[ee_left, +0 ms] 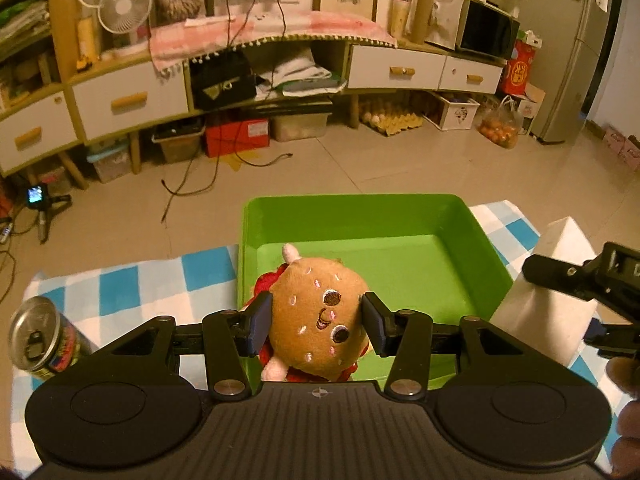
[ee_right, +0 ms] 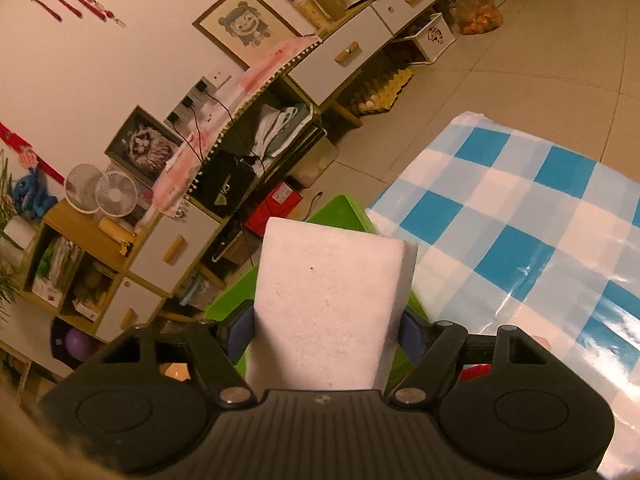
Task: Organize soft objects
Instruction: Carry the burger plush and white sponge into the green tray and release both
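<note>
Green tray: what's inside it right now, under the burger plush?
The green tray shows bare green floor across its right and far parts. The burger plush, between the left claw fingers, hangs over its near-left corner; red fabric peeks out beneath, but the floor there is hidden.

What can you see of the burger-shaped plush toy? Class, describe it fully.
The burger plush toy looks like soft tan fabric with stitched seed marks, two eyes and a smiling mouth, with red and pink parts at its underside and a small pink horn on top. It sits tilted between the left gripper fingers, which press its sides, over the near left corner of the green tray.
</note>
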